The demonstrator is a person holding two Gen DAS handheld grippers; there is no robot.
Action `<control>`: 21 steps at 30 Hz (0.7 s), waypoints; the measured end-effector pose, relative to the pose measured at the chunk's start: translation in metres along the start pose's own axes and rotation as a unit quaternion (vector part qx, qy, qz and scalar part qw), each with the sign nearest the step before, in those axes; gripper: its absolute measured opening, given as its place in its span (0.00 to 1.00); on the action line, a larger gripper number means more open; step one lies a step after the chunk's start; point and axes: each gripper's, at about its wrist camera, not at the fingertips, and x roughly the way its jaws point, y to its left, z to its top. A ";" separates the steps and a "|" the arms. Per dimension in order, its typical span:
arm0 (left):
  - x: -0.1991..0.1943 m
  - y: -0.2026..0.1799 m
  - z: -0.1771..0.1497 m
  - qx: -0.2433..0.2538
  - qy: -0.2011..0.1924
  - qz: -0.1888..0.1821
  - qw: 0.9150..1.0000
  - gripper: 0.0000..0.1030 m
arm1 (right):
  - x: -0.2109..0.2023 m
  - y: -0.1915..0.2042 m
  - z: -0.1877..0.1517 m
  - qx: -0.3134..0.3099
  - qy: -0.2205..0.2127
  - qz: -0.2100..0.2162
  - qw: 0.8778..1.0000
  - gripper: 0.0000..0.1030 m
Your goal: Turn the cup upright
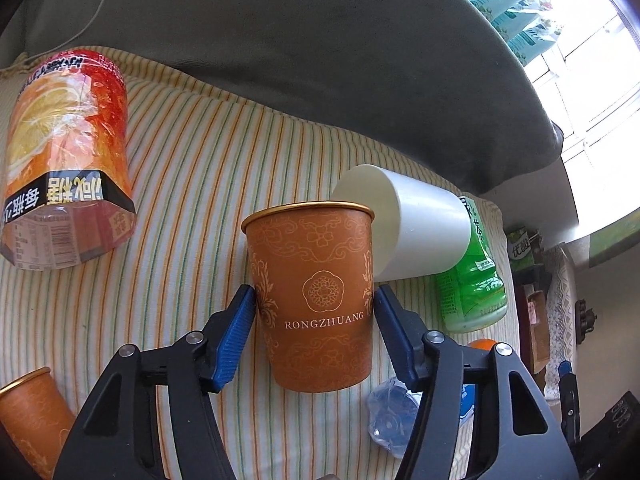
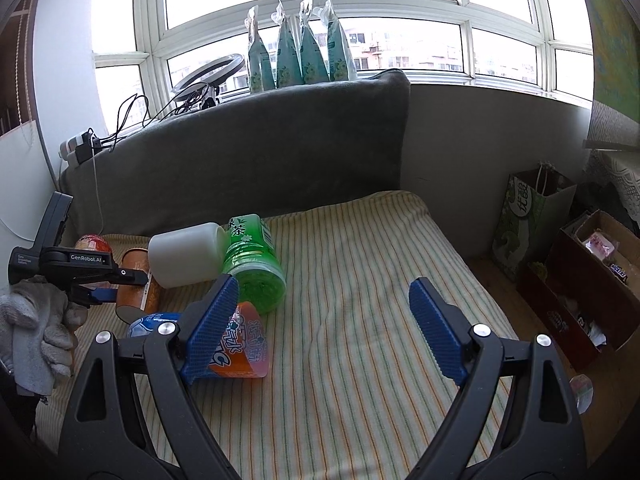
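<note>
Striped cushion (image 2: pixel 360 280) on a grey sofa (image 2: pixel 260 140) under a bright bay window (image 2: pixel 360 8).
Left gripper (image 1: pixel 315 308) clamps the orange patterned paper cup (image 1: pixel 316 300), axis vertical, rim up; right gripper (image 2: pixel 324 320) gapes, holding nothing.

Orange paper cup (image 1: pixel 316 300) with gold rim and "RONGZHUANG" lettering, rim toward the grey backrest, on striped bedding, touching a white cup behind it.

- The second orange cup (image 1: pixel 30 416) is cut off by the left wrist view's lower-left edge.
- The clear blue bottle (image 1: pixel 390 420) lies partly hidden behind the left tool's (image 1: pixel 315 300) right finger.
- In the right wrist view, the orange cup (image 2: pixel 134 292) is mostly hidden behind the left tool and white cup (image 2: pixel 186 254).
- The orange pouch (image 2: pixel 240 346) is partly covered by the right tool's (image 2: pixel 324 324) left finger.
</note>
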 end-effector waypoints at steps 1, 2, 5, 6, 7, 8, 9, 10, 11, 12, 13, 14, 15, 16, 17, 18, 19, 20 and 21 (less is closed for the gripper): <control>-0.001 0.000 0.000 0.001 -0.001 0.000 1.000 0.59 | 0.000 0.000 0.000 -0.001 0.000 0.001 1.000 0.87; -0.001 0.001 0.000 0.000 -0.001 0.001 1.000 0.59 | 0.000 0.000 0.000 -0.001 0.000 0.001 1.000 0.87; 0.000 -0.003 -0.001 0.002 -0.002 0.001 1.000 0.58 | -0.001 0.002 -0.001 -0.002 0.001 0.003 1.000 0.87; -0.002 -0.001 -0.001 0.003 -0.002 0.002 1.000 0.58 | -0.001 0.003 -0.001 -0.003 0.001 0.003 1.000 0.87; -0.003 0.000 -0.002 0.003 -0.003 0.002 1.000 0.58 | -0.001 0.003 -0.001 -0.004 0.001 0.003 1.000 0.87; -0.004 0.000 -0.002 0.003 -0.004 0.001 1.000 0.58 | -0.001 0.004 -0.002 -0.005 0.002 0.004 1.000 0.87; -0.004 -0.002 -0.003 0.003 -0.005 0.001 1.000 0.58 | -0.001 0.005 -0.002 -0.006 0.004 0.006 1.000 0.87; -0.004 -0.003 -0.004 0.005 -0.005 0.001 1.000 0.58 | -0.001 0.006 -0.002 -0.006 0.006 0.006 1.000 0.87; -0.006 -0.003 -0.005 0.005 -0.006 0.000 1.000 0.58 | -0.001 0.007 -0.002 -0.007 0.005 0.006 1.000 0.87; -0.007 -0.003 -0.006 0.005 -0.007 -0.001 1.000 0.58 | -0.001 0.008 -0.002 -0.008 0.005 0.004 1.000 0.87; -0.009 -0.003 -0.008 0.005 -0.009 -0.003 1.000 0.58 | -0.002 0.010 -0.002 -0.009 0.005 0.004 1.000 0.87; -0.011 -0.002 -0.009 0.006 -0.011 -0.003 1.000 0.58 | -0.002 0.011 -0.002 -0.011 0.004 0.002 1.000 0.87; -0.014 -0.002 -0.010 0.007 -0.012 -0.004 1.000 0.58 | -0.004 0.013 -0.002 -0.013 0.002 0.002 1.000 0.87; -0.015 -0.001 -0.012 0.008 -0.013 -0.005 1.000 0.58 | -0.005 0.015 -0.002 -0.015 0.001 0.003 1.000 0.87; -0.017 0.000 -0.014 0.008 -0.013 -0.008 1.000 0.58 | -0.007 0.017 -0.002 -0.017 -0.001 0.004 1.000 0.87; -0.019 0.000 -0.015 0.008 -0.013 -0.010 1.000 0.58 | -0.008 0.019 -0.002 -0.018 -0.002 0.005 1.000 0.87; -0.021 0.001 -0.017 0.008 -0.013 -0.011 1.000 0.58 | -0.009 0.021 -0.002 -0.019 -0.002 0.006 1.000 0.87; -0.023 0.001 -0.019 0.008 -0.014 -0.011 1.000 0.58 | -0.010 0.023 -0.003 -0.019 -0.001 0.009 1.000 0.87; -0.025 0.002 -0.021 0.008 -0.014 -0.013 1.000 0.58 | -0.010 0.025 -0.003 -0.020 0.002 0.013 1.000 0.87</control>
